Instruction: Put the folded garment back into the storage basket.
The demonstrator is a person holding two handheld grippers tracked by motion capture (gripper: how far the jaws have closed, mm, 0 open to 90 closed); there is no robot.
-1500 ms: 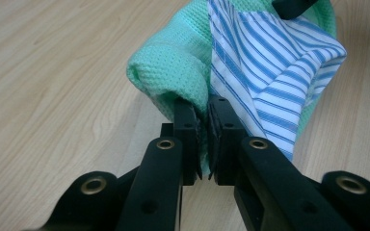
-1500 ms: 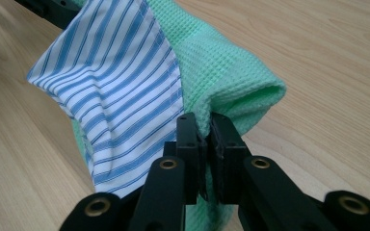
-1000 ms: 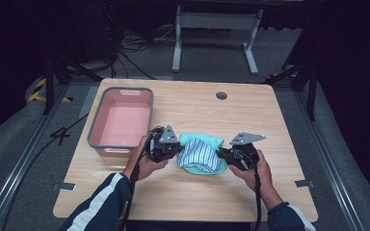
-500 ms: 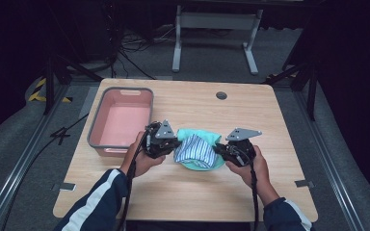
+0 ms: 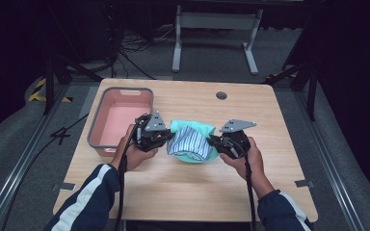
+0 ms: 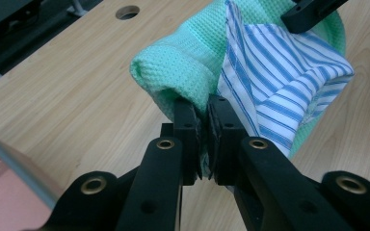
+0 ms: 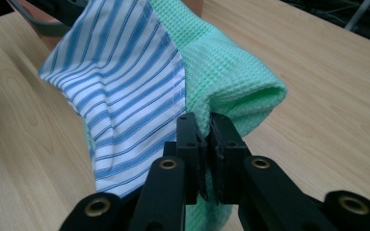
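Both tongs, left (image 6: 201,126) and right (image 7: 203,134), are clamped on a green-and-striped cloth (image 5: 191,143), lifted over the counter (image 5: 183,187); its destination can't be judged.

A wooden table (image 5: 183,187) carries a pink bin (image 5: 123,120), with bunched green-and-striped cloths (image 5: 191,143) just beside it, seemingly touching the tabletop.

Pink tub (image 5: 123,120) beside left gripper (image 5: 165,139)

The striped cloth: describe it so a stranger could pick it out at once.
Start at the wooden table and find the pink bin on its left side. Just right of the bin, two tools hold a green towel; the striped cloth lies over it, white with thin blue lines.
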